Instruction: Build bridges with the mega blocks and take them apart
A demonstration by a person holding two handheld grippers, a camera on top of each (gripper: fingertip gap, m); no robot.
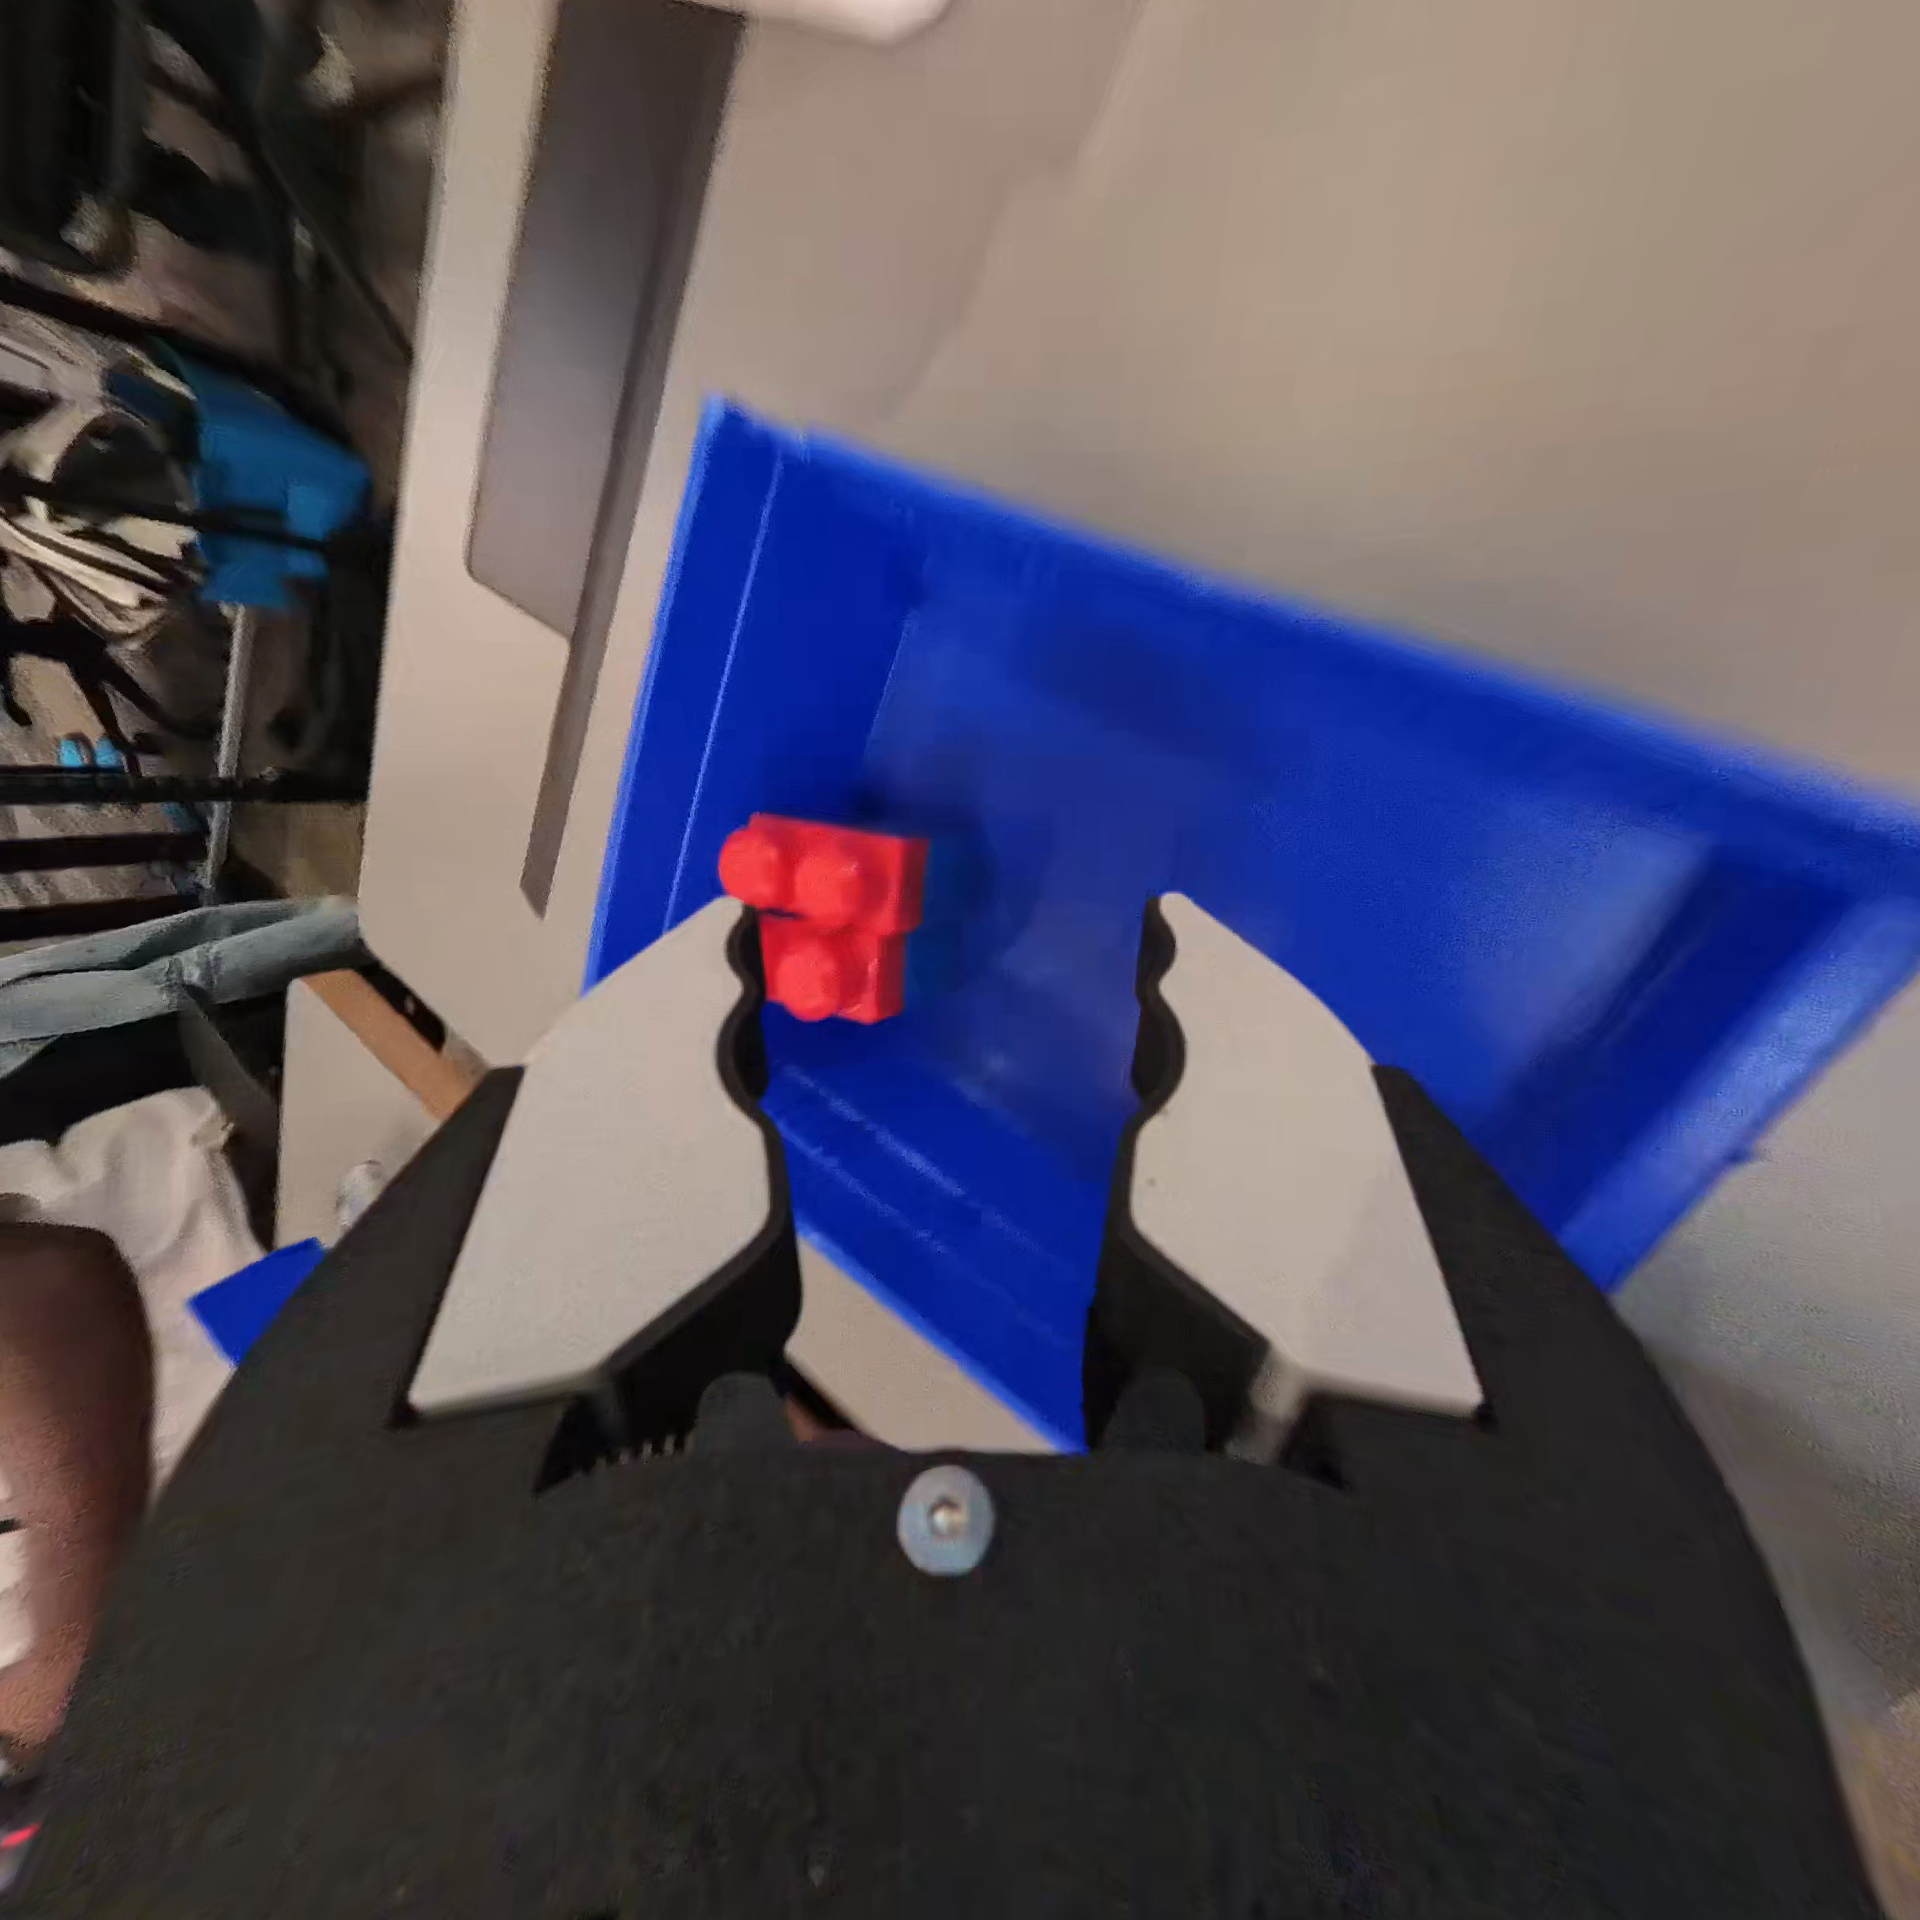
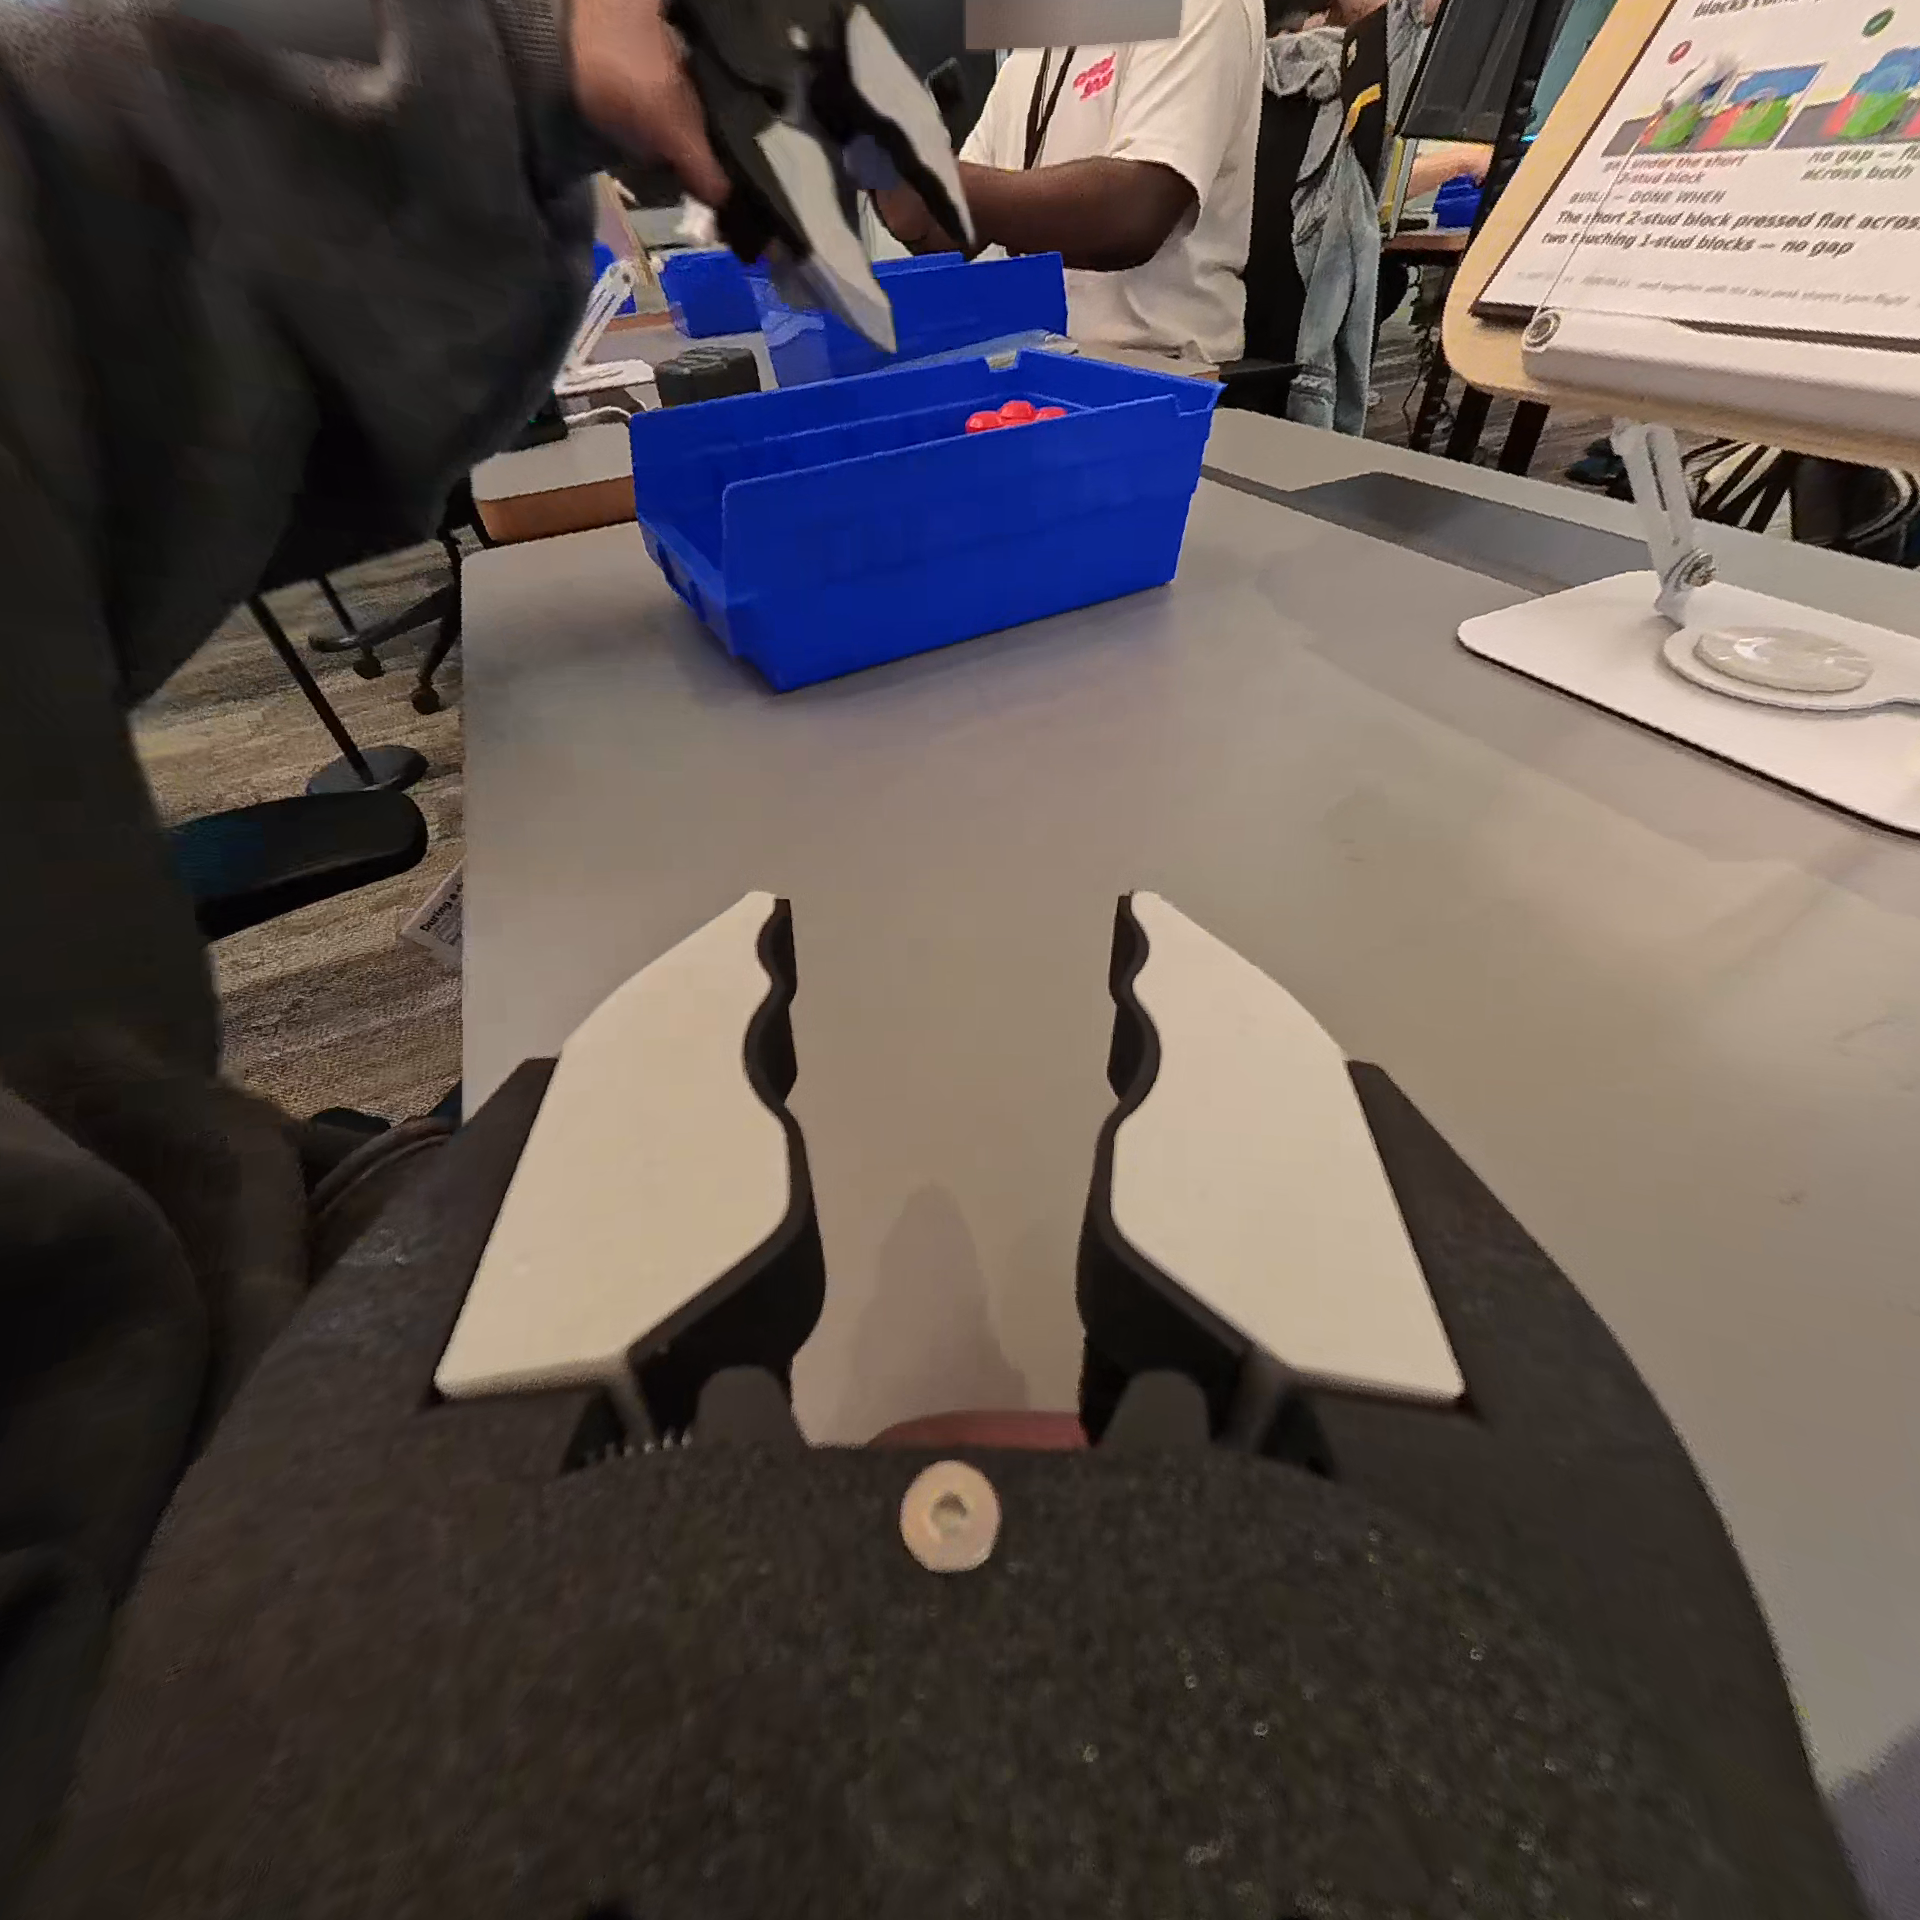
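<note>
Red mega blocks point(image 1: 831, 914) lie clustered in a blue bin point(image 1: 1299, 831) on the grey table; their studs show above the bin's rim in the right wrist view point(image 2: 1013, 416). My left gripper point(image 1: 940, 909) is open and empty, held above the bin, its left fingertip close to the red blocks. In the right wrist view the left gripper point(image 2: 862, 208) hangs over the blue bin point(image 2: 914, 530). My right gripper point(image 2: 951, 904) is open and empty, low over the bare table point(image 2: 1039, 790), well short of the bin.
A white stand base point(image 2: 1704, 665) with a tilted instruction board point(image 2: 1714, 177) sits at the right of the table. More blue bins point(image 2: 966, 291) and a seated person point(image 2: 1122, 177) are behind. Table edge runs along the left point(image 2: 468, 831), with chairs beyond. Across from one pair of fingers to the other is roughly 40 centimeters.
</note>
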